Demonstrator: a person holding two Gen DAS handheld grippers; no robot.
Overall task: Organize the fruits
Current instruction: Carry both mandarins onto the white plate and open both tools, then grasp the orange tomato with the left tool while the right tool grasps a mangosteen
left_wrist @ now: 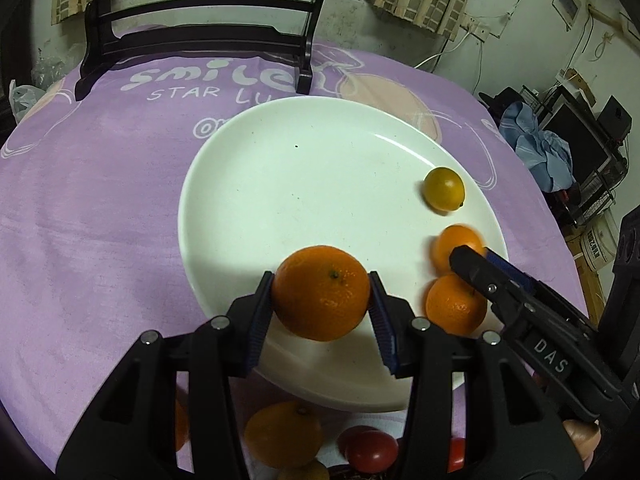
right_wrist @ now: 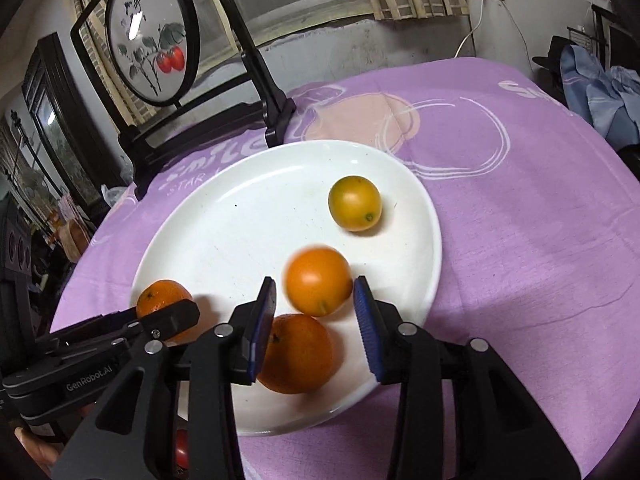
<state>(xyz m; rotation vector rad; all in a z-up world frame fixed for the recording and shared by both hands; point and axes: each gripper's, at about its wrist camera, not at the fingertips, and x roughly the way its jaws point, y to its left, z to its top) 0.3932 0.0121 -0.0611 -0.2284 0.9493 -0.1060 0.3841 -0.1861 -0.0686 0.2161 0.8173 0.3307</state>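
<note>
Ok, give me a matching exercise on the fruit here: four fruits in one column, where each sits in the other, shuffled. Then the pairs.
Fruits
1. large orange
2. yellow-green fruit
3. red tomatoes
4. blurred orange

Places
A. off the plate, nearer than its near rim
B. between the fingers of the left gripper
C. alone on the plate's far part, clear of both grippers
D. just ahead of the right gripper, jaws open

Pairs: 1-B, 2-C, 3-A, 4-D

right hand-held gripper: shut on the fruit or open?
Open. The right hand-held gripper has a gap on both sides of the blurred round orange fruit over the white round plate; neither blue pad touches it.
</note>
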